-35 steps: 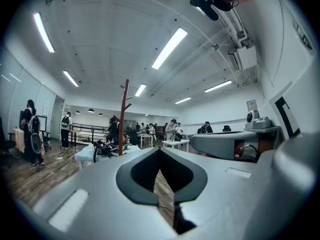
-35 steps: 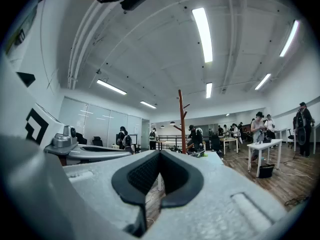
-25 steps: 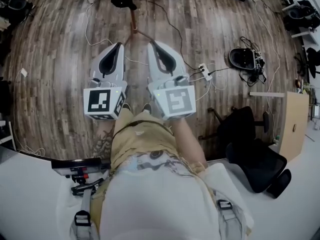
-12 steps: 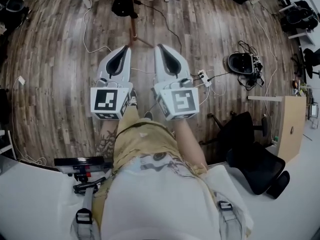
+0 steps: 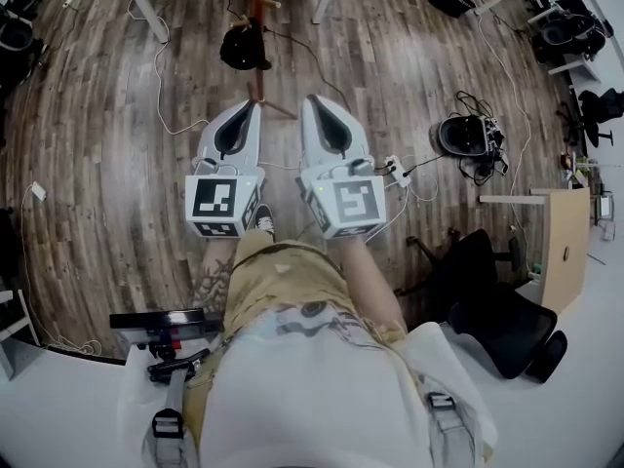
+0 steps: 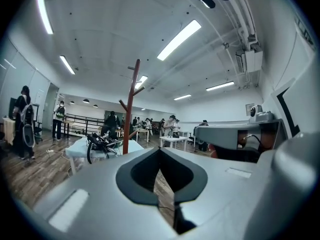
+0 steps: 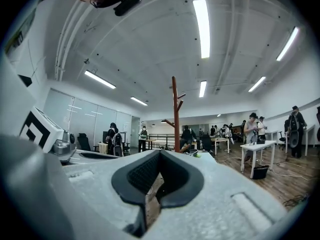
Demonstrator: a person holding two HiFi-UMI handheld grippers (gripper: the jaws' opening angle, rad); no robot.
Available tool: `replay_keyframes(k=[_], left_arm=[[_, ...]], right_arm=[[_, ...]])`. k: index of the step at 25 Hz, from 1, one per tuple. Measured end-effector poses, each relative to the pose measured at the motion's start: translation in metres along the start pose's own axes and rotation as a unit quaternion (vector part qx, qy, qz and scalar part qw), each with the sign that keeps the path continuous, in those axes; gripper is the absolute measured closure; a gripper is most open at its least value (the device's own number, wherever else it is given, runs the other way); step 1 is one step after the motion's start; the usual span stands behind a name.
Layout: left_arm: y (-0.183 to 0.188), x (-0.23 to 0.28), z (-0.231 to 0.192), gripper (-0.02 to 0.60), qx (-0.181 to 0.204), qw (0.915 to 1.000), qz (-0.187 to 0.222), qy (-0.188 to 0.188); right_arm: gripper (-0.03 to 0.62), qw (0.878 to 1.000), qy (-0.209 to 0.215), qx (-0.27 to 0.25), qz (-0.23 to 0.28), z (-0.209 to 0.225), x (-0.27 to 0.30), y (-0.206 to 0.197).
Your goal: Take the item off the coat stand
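The black item (image 5: 244, 47), perhaps a cap, though too small to name for sure, hung low on the reddish-brown wooden coat stand (image 5: 258, 8), on the left side of its pole in the head view. The stand rose from the plank floor (image 5: 97, 164) straight ahead of the person. In the left gripper view (image 6: 131, 109) and the right gripper view (image 7: 175, 114) the pole showed upright with short branch pegs near its top.

Both tongs pointed toward the stand but were apart from it. The left gripper (image 5: 246, 110) had its jaws pressed together with nothing between them, and its own view showed the dark pads meeting (image 6: 160, 150). The right gripper (image 5: 317, 105) was likewise closed and empty (image 7: 160, 153). The two were held side by side, close to each other, over the person's beige shorts (image 5: 283, 281) and a dark shoe (image 5: 264, 217).

White cables (image 5: 166, 76) ran across the floor around the stand. To the right lay a white power strip (image 5: 398, 169), farther out a round black device with tangled wires (image 5: 468, 130), a black office chair (image 5: 487, 300) and a light wooden cabinet (image 5: 564, 242). People stood by white tables (image 7: 257, 146) in the hall beyond
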State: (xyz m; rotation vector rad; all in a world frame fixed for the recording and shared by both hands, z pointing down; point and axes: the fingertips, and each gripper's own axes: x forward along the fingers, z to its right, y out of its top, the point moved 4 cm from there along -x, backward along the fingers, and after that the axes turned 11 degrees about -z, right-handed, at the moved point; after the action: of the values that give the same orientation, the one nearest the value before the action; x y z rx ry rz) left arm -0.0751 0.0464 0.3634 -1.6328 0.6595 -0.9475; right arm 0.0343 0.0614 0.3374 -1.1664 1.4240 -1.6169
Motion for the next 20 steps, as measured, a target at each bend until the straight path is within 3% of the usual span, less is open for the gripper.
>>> replay_keyframes(k=[11, 20], left_arm=[[-0.021, 0.038, -0.050, 0.581, -0.030, 0.9990, -0.033, -0.005], [-0.016, 0.090, -0.084, 0.581, -0.031, 0.9981, -0.042, 0.034]], right_arm=[[0.595, 1.000, -0.009, -0.007, -0.029, -0.001, 0.058, -0.010], [0.595, 0.999, 0.030, 0.001, -0.037, 0.026, 0.128, -0.012]])
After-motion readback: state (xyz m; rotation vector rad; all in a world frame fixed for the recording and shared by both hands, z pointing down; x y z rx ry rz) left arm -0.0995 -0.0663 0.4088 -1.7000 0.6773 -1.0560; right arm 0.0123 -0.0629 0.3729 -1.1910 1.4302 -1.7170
